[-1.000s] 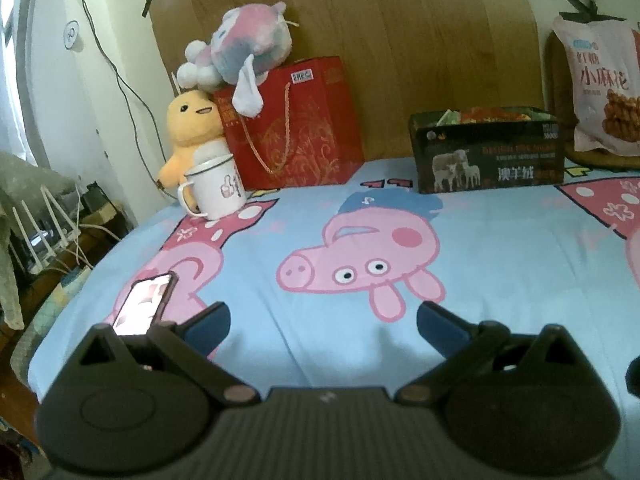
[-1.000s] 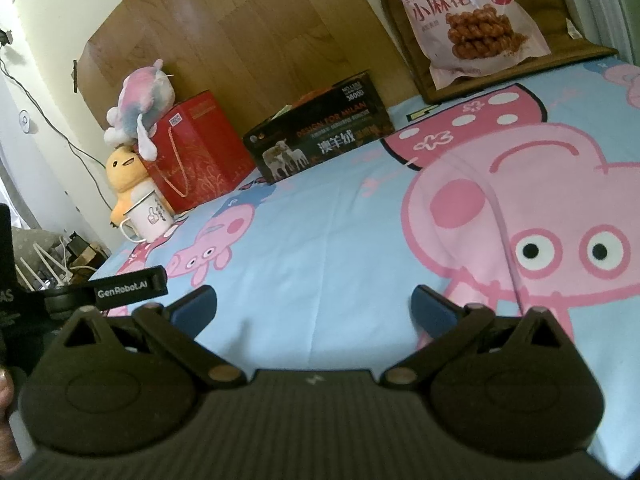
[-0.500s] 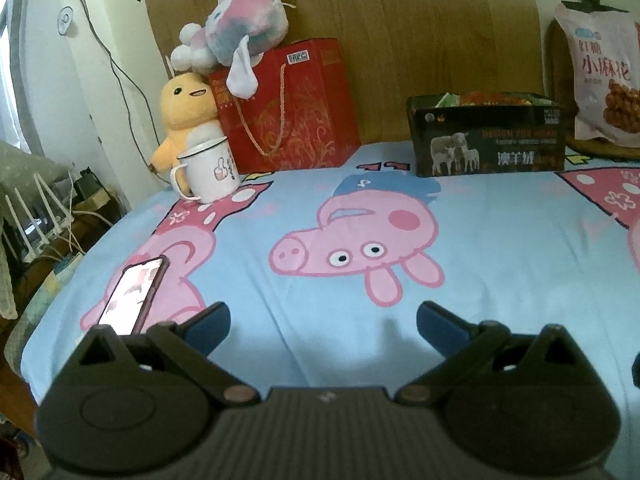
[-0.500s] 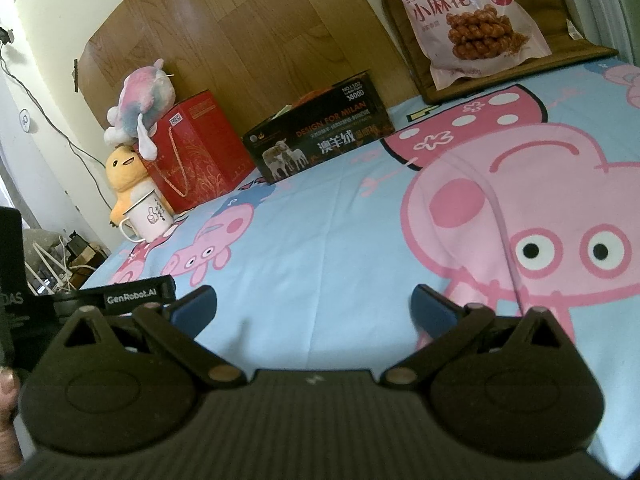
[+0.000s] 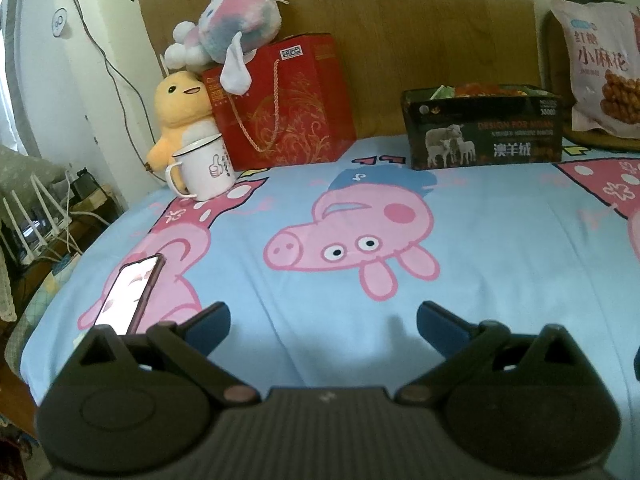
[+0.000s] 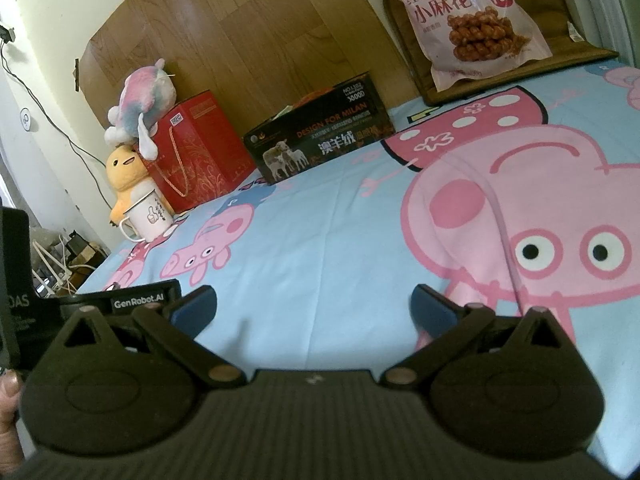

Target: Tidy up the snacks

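Note:
A dark box with sheep pictures (image 5: pixel 482 132) (image 6: pixel 316 146) stands at the head of the bed, with colourful snack packets showing above its rim. A large pink bag of fried twists (image 5: pixel 600 66) (image 6: pixel 466 12) leans on a brown cushion to its right. My left gripper (image 5: pixel 322 322) hovers open over the blue cartoon sheet near the foot, with nothing between its fingers. My right gripper (image 6: pixel 314 306) is open and empty too, low over the sheet, with the left gripper's body (image 6: pixel 80 308) just to its left.
A red gift bag (image 5: pixel 280 100) carries a pink plush toy (image 5: pixel 228 36); a yellow plush (image 5: pixel 180 108) and a white mug (image 5: pixel 204 168) stand beside it. A phone (image 5: pixel 130 292) lies near the bed's left edge. Cables and routers (image 5: pixel 36 216) sit beyond that edge.
The left gripper has risen and tipped slightly, so the box, bags and phone sit lower in its view. The right gripper has stayed nearly still. Both stay open.

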The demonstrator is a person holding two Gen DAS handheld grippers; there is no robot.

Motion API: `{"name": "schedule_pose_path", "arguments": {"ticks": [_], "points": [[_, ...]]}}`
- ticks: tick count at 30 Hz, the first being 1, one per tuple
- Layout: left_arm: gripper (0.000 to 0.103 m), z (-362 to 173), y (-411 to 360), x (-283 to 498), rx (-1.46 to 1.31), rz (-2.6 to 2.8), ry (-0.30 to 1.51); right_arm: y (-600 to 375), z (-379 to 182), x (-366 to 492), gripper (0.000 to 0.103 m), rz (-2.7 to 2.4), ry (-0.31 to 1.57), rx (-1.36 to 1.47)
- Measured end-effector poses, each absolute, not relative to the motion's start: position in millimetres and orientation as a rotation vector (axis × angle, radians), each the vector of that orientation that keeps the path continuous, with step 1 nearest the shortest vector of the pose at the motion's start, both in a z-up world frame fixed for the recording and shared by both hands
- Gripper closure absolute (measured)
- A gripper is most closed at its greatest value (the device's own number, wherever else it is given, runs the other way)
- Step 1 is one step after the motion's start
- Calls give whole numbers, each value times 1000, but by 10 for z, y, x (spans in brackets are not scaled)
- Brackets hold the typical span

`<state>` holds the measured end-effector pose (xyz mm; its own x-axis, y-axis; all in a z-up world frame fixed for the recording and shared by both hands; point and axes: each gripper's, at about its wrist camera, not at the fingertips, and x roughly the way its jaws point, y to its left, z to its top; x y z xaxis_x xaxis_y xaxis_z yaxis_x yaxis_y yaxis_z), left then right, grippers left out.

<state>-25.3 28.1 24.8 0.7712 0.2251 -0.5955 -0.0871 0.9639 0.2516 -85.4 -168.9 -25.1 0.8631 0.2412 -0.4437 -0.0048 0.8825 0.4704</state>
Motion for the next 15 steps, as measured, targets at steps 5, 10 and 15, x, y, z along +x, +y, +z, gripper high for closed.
{"name": "schedule_pose_path", "arguments": {"ticks": [5, 10, 15], "points": [[0, 244, 270, -256, 219, 169, 672, -1690, -254, -855, 0, 134, 517, 477], [0, 240, 264, -251, 221, 167, 674, -1698, -255, -851, 0, 135, 517, 478], [0, 232, 249, -245, 222, 163, 679, -1699, -254, -850, 0, 135, 517, 478]]}}
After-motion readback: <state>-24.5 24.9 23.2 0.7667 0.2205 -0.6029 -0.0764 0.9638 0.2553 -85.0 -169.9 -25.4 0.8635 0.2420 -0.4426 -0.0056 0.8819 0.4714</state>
